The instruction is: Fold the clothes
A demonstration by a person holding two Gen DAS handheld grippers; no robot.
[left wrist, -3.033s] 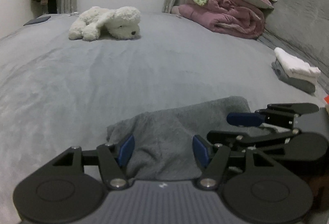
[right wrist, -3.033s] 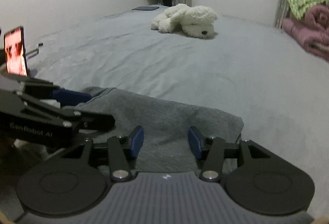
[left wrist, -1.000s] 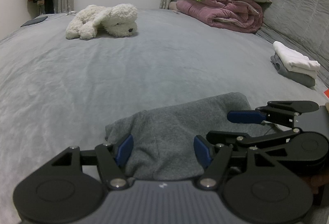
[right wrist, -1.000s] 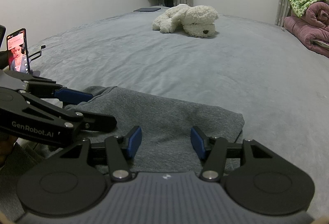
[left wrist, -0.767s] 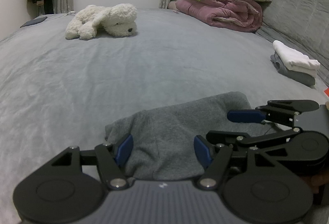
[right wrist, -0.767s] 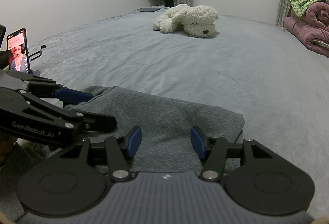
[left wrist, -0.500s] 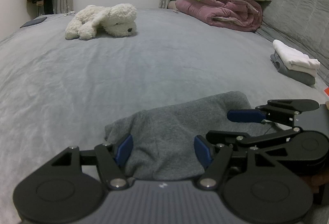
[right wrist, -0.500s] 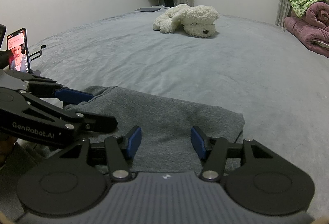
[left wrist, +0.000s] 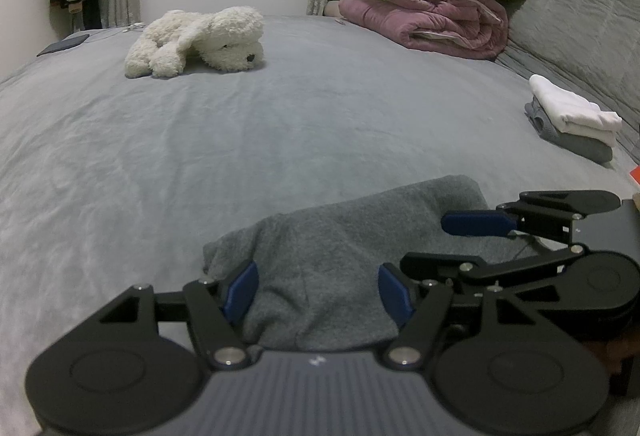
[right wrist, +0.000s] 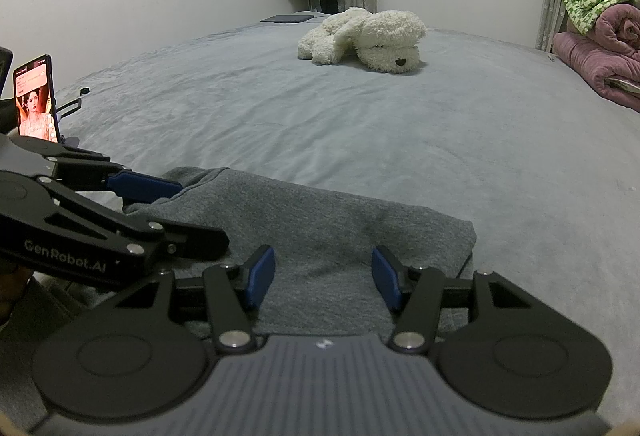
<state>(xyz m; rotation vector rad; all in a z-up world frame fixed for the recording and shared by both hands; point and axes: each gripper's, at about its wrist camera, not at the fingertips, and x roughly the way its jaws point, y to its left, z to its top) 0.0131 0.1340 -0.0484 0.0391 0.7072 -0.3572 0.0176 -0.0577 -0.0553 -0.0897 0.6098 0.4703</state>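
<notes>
A folded grey garment [left wrist: 340, 248] lies on the grey bed at the near edge; it also shows in the right wrist view [right wrist: 320, 228]. My left gripper [left wrist: 318, 292] is open, its blue pads over the garment's left half. My right gripper [right wrist: 322, 278] is open over the garment's right half. In the left wrist view the right gripper [left wrist: 460, 248] sits at the right, jaws apart. In the right wrist view the left gripper [right wrist: 160, 204] sits at the left, jaws apart. Neither holds cloth.
A white plush dog [left wrist: 200, 40] lies at the far side of the bed [left wrist: 280, 140]. Rolled pink and green bedding [left wrist: 432, 12] is at the far right. A stack of folded white and grey clothes [left wrist: 572, 120] sits at the right. A lit phone [right wrist: 35, 100] stands at the left.
</notes>
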